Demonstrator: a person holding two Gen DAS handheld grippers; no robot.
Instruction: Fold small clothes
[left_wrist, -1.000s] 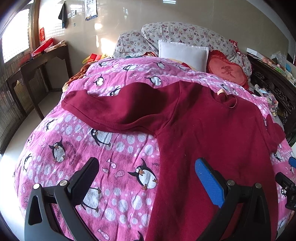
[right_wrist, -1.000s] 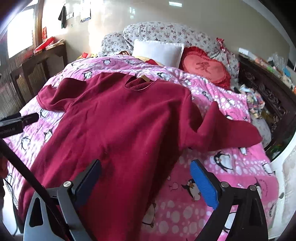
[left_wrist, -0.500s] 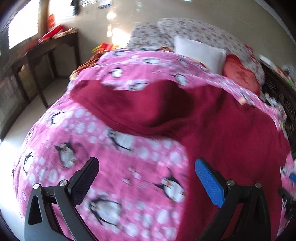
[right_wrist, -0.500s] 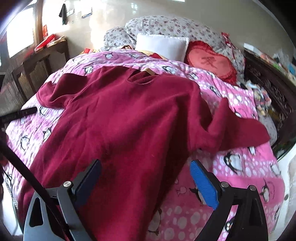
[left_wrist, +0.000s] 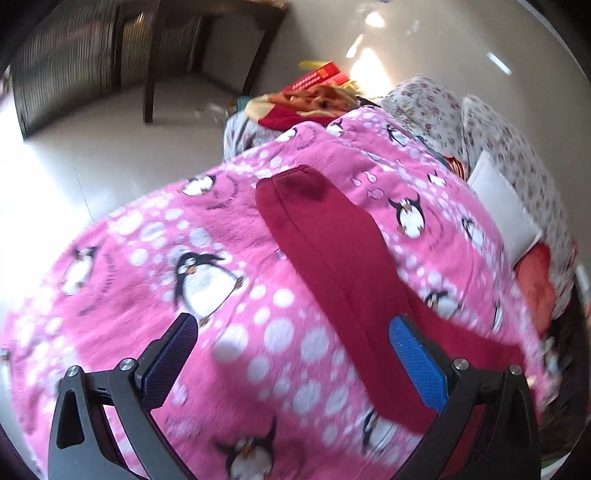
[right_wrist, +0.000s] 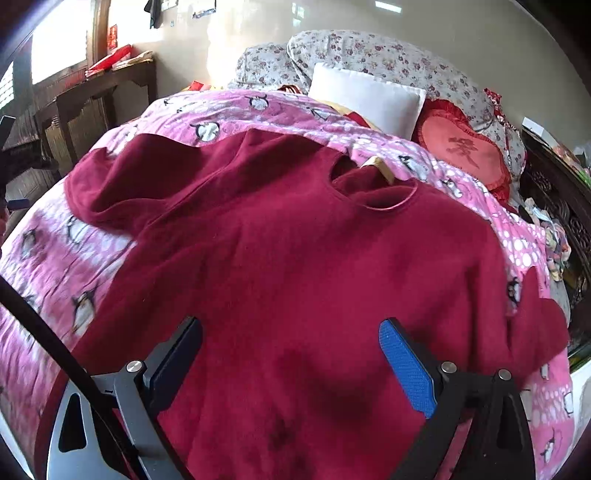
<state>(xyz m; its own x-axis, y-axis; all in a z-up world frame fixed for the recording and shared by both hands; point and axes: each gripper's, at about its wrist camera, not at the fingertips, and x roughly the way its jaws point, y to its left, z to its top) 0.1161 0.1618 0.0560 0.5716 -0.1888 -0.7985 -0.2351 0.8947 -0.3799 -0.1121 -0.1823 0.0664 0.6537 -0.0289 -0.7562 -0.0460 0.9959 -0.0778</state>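
A dark red long-sleeved sweater (right_wrist: 295, 266) lies spread flat on a pink penguin blanket (right_wrist: 66, 258), neckline toward the pillows. In the left wrist view its left sleeve (left_wrist: 332, 251) stretches out over the blanket (left_wrist: 147, 258), cuff at the far end. My left gripper (left_wrist: 291, 354) hovers open above the blanket beside that sleeve, its blue right finger over the sleeve's near part. My right gripper (right_wrist: 291, 354) is open above the sweater's lower body, holding nothing. The right sleeve (right_wrist: 535, 325) lies bunched at the bed's right edge.
A white pillow (right_wrist: 365, 98), a red heart cushion (right_wrist: 465, 151) and floral pillows (right_wrist: 369, 51) sit at the head. A dark wooden table (right_wrist: 92, 92) stands left of the bed; a carved dark headboard or cabinet (right_wrist: 554, 192) is right. Pale floor (left_wrist: 74, 155) lies beyond the left edge.
My left gripper has swung left and tilted down toward the left sleeve and bed edge. My right gripper has moved in closer over the sweater's body. Both stay open.
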